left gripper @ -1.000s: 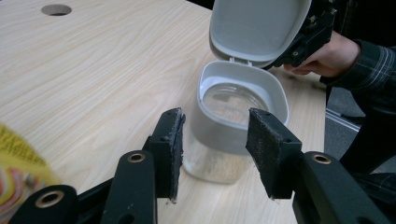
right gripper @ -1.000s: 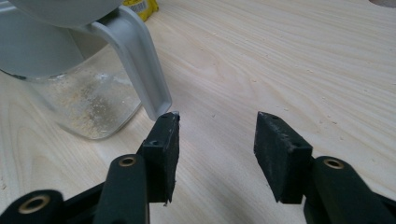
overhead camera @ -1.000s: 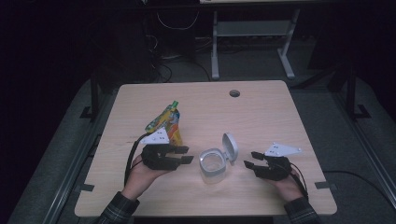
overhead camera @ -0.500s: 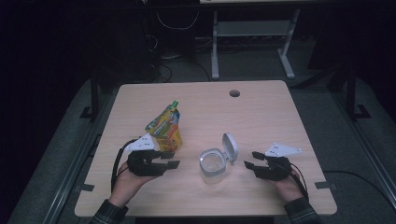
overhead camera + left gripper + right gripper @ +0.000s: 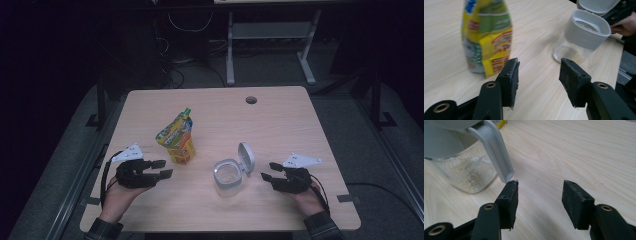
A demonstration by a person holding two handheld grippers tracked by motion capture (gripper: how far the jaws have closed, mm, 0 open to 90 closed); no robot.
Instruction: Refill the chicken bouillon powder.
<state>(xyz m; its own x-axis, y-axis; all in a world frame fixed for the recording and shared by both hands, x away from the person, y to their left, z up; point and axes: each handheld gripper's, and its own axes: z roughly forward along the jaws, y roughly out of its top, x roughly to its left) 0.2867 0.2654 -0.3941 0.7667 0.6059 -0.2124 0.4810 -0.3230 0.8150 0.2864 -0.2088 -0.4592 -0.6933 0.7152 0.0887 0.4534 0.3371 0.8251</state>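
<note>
Standing upright left of centre in the high view, the yellow, green and orange foil snack pouch (image 5: 177, 139) rests on the pale wood-grain table (image 5: 280, 125), with its base just beside the left tool (image 5: 164, 169) at the lower left of the frame. That left tool is released: its 2 black jaws stand apart with nothing between them, they have just been opening further, and the pouch is free of them. In the left gripper view the pouch (image 5: 486, 37) fills the upper left, beyond the left-hand jaw and apart from it, while the clear round jar with a grey collar and a hinged grey lid (image 5: 584, 32) sits at the upper right. In the high view this jar (image 5: 229, 175) is below the centre of the frame, lid flipped up, between the 2 tools. The right tool (image 5: 267, 171) at the lower right is also released, jaws spread and empty, pointing toward the jar. In the right gripper view the jar (image 5: 466, 170) occupies the upper left, pale crumbs at its bottom, and the hanging grey tab ends just above the tip of the left-hand jaw; whether they touch I cannot tell.
</note>
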